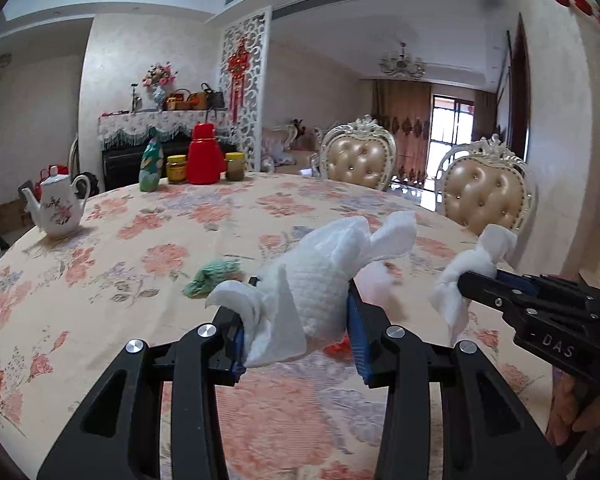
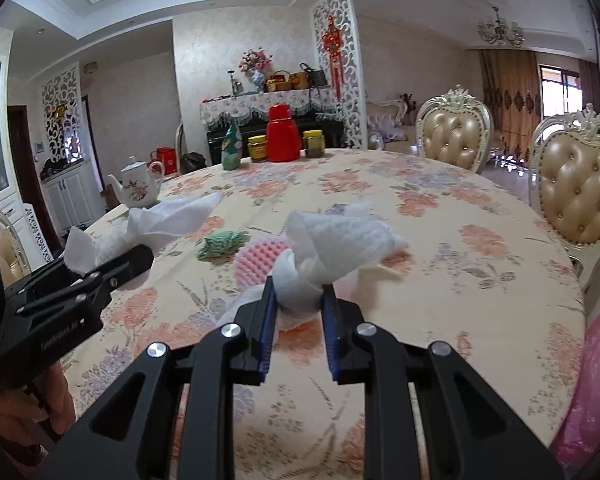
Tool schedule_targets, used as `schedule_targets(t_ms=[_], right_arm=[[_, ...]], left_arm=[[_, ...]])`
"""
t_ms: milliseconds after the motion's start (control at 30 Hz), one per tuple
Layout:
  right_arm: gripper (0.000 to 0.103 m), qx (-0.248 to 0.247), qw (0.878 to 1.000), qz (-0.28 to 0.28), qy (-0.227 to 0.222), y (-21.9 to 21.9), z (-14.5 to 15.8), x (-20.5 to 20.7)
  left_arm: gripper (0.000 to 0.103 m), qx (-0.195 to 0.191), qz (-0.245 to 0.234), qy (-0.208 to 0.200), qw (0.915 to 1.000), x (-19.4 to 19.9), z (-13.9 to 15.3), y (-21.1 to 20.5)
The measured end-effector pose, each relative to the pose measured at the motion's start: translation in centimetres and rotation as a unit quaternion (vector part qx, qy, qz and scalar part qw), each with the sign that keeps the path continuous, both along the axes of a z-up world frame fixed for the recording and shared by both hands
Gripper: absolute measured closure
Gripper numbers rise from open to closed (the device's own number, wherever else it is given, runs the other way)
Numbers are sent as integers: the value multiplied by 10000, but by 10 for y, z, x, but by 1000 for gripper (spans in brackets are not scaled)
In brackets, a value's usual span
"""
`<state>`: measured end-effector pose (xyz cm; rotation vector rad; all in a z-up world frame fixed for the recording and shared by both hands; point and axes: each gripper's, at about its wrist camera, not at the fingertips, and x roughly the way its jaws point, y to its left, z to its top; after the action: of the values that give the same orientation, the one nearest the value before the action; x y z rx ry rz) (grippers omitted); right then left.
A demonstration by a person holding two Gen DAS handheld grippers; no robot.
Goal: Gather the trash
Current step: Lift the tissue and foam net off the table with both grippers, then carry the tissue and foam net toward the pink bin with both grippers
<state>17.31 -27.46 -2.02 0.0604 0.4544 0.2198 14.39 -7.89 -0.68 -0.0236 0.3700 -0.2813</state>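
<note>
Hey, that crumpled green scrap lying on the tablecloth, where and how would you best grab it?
Probably across its narrow width, coming down from above with the pads either side. The green scrap lies low and flat on the table, longer than it is wide, with bare cloth around most of it; the pink foam pad sits close on one side. Both tongs already hold white tissue.

Readable: "DAS", pale letters on the black body of the right gripper (image 1: 466, 280), seen in the left wrist view just behind its jaws. On the side of the left gripper (image 2: 100, 256), in the right wrist view, a short line of pale print, too blurred to make out. Beyond those two grippers, on the yellow-labelled jars (image 2: 259, 148) beside the red flask (image 2: 283, 134) at the far edge of the table (image 2: 440, 280), nothing legible; labels too small.
</note>
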Motion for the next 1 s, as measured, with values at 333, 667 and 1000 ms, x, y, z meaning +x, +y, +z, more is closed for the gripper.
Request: schedule_targets(t_ms=[333, 667, 1000], right_arm=[[82, 0, 9993, -381, -65, -43, -2, -22], [82, -65, 9947, -1021, -125, -99, -5, -51], [82, -77, 9843, -1759, -123, -161, -7, -78]], left_arm=[[64, 141, -513, -77, 9986, -7, 1, -46], [64, 286, -1176, -88, 9926, -8, -3, -112], [64, 273, -1950, -52, 9804, -6, -8, -184]])
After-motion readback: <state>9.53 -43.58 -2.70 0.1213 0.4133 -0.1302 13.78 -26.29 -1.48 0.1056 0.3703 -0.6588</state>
